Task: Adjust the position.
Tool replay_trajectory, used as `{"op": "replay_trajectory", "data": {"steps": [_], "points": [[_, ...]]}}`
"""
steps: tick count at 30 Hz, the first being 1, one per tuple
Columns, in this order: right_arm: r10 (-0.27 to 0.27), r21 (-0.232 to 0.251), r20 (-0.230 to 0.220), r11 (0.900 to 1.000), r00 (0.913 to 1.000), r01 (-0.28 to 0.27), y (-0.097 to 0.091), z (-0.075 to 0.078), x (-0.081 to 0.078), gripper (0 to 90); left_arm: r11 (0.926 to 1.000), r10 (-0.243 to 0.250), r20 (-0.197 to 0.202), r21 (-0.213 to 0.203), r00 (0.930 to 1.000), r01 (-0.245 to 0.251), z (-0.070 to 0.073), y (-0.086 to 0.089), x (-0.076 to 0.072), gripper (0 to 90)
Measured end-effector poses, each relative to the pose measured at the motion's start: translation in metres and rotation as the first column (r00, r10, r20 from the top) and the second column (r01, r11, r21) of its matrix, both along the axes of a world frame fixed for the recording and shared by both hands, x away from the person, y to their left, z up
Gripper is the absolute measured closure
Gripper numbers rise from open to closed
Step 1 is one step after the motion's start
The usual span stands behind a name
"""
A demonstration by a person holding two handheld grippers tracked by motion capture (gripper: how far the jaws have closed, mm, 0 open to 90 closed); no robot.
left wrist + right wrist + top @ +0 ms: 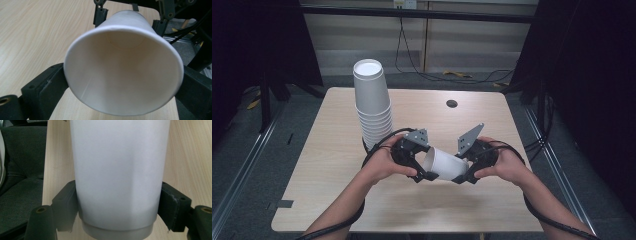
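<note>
The table (337,190) is a pale wood top seen from above, with a small dark hole (451,103) at about 1 o'clock from its middle. At 10 o'clock from the middle stands a stack (373,102) of white paper cups, upside down, its base upward; a dark cable curls round its foot, which is partly hidden by the left hand (382,162). Just below the table's middle a single cup (444,164) lies on its side in the air between the two tongs, mouth toward 9 o'clock, base toward 3 o'clock. The left gripper (426,165) sits at the cup's 9 o'clock end and has its jaws on either side of the rim; in the left gripper view the cup (123,72) opens straight at the camera, with one jaw against the rim at 8 o'clock and the other at 4 o'clock, so it is clamped on the mouth. The right gripper (463,172) sits at the 3 o'clock end; in the right gripper view the cup (117,175) rises between the jaws, which press its wall just above the base ring at 9 and 3 o'clock, holding it. The right hand (504,162) covers much of that gripper's body. The cup's far end is cut off at the top of the right gripper view, and whether it touches the table cannot be made out.
</note>
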State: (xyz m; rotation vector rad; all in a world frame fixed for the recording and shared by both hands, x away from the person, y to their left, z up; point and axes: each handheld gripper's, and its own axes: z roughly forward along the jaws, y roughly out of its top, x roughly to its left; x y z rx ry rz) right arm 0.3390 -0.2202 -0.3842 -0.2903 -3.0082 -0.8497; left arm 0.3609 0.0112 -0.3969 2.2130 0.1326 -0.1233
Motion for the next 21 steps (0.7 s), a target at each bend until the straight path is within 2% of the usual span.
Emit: {"op": "replay_trajectory", "data": {"steps": [2,7,12,15,17,19,21], "points": [[-0.008,0.006,-0.003,0.9999,1.0000,0.008,-0.0006,0.0007,0.0009,26.0,0.9999,0.001,0.000,0.012,1.0000,-0.001,-0.0007,-0.0003,0.0004,3.6],[-0.002,0.008,-0.003,1.0000,1.0000,0.002,-0.0003,0.0012,0.0018,26.0,1.0000,-0.004,-0.010,0.001,0.9999,0.004,-0.0030,-0.0011,0.0011,3.5],[0.001,0.009,-0.006,1.0000,1.0000,-0.001,-0.0008,0.0011,0.0023,26.0,0.9999,-0.003,-0.012,0.010,0.9999,0.003,-0.0054,-0.0007,0.0011,2.6],[0.001,0.025,-0.014,0.9997,0.9999,-0.001,-0.0009,0.0009,0.0023,25.9,1.0000,-0.001,-0.020,0.003,0.9998,0.001,-0.0070,-0.0008,0.0015,2.4],[0.002,0.016,-0.010,0.9999,0.9999,-0.002,-0.0004,0.0003,0.0021,25.8,0.9998,-0.002,-0.039,-0.019,0.9992,0.002,-0.0074,-0.0011,0.0018,2.5],[0.002,0.020,-0.020,0.9998,0.9998,-0.001,0.0001,-0.0011,0.0019,25.8,0.9997,0.005,-0.032,-0.023,0.9995,-0.006,-0.0064,-0.0002,0.0026,8.1],[0.004,0.020,-0.016,0.9998,0.9999,-0.004,0.0005,-0.0019,0.0019,25.7,0.9998,0.009,-0.040,-0.018,0.9992,-0.009,-0.0061,0.0006,0.0031,8.8]]}}
